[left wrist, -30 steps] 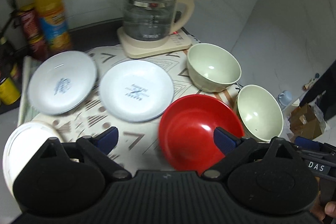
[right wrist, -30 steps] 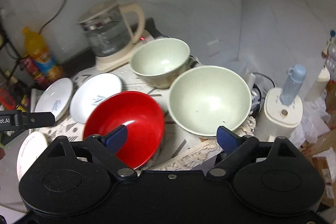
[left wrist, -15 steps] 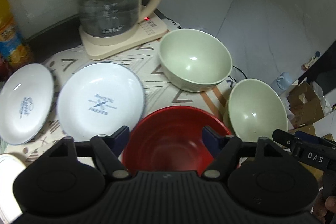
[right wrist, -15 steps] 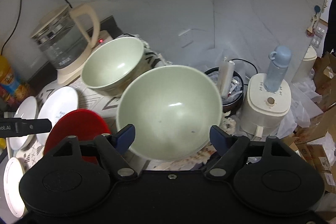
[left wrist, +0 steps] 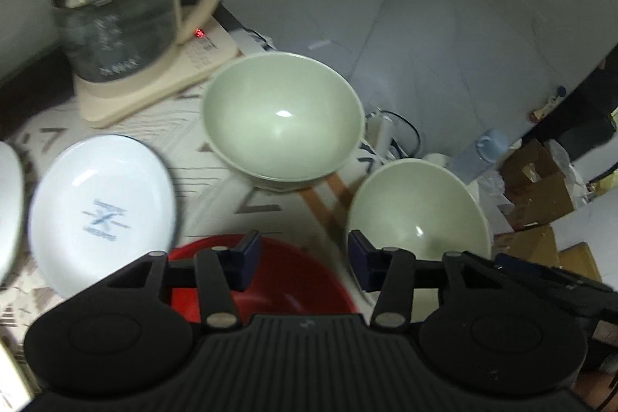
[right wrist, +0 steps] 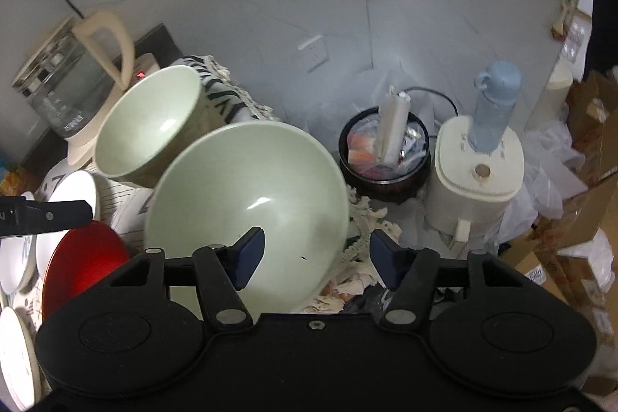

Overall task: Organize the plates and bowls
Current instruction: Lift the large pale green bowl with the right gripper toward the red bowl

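The near green bowl stands at the counter edge, at 11 o'clock of the right tongs, which gape open and empty; it looks stiff, smooth, probably breakable, so I would pinch its right rim.

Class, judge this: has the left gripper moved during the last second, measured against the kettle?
Yes. The left gripper has advanced toward the kettle, which now looms larger, and over the red bowl.
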`<state>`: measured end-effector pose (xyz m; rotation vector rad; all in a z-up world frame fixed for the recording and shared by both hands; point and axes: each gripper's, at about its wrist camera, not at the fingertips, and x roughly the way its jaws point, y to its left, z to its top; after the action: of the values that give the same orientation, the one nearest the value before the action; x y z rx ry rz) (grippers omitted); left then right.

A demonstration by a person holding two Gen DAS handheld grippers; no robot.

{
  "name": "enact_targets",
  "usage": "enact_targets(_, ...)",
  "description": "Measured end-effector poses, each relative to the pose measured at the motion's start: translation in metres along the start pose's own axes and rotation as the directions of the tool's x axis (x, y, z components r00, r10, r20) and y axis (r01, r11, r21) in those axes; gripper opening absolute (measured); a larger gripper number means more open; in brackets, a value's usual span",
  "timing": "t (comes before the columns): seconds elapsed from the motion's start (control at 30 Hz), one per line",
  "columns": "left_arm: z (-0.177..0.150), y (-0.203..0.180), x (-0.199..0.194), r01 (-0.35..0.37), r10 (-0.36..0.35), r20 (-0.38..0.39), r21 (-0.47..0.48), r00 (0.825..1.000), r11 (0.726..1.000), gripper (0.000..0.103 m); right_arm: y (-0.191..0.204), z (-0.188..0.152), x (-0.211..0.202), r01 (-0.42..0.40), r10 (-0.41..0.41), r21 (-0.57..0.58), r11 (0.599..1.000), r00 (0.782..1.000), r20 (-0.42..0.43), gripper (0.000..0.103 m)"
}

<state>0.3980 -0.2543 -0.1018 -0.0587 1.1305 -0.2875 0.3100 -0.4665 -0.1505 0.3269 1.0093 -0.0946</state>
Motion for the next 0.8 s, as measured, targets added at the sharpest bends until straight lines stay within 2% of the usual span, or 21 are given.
enact_targets(0.2, 0.009, -0.010, 0.029, 0.021, -0.021, -0.040, -0.009, 0.999, 1.000, 0.035, -0.009, -0.004, 0.012, -0.006, 0.008, 0.029, 1.000, 0.999, -0.046, 0.036)
enact_targets(0.33, 0.012, -0.013, 0.043, 0.033, -0.035, -0.065, -0.029, 0.997, 0.999, 0.028, -0.010, -0.005, 0.016, -0.019, 0.020, 0.035, 0.999, 0.999, -0.046, 0.033)
enact_targets(0.6, 0.017, -0.019, 0.076, 0.025, -0.027, -0.134, -0.014, 0.991, 1.000, 0.028, -0.013, -0.004, 0.029, -0.024, 0.027, 0.055, 0.998, 0.998, -0.055, 0.028)
enact_targets(0.8, 0.016, -0.022, 0.091, 0.010, -0.014, -0.150, -0.021, 0.989, 1.000, 0.015, -0.011, -0.003, 0.034, -0.029, 0.032, 0.054, 0.998, 0.998, -0.059, 0.014)
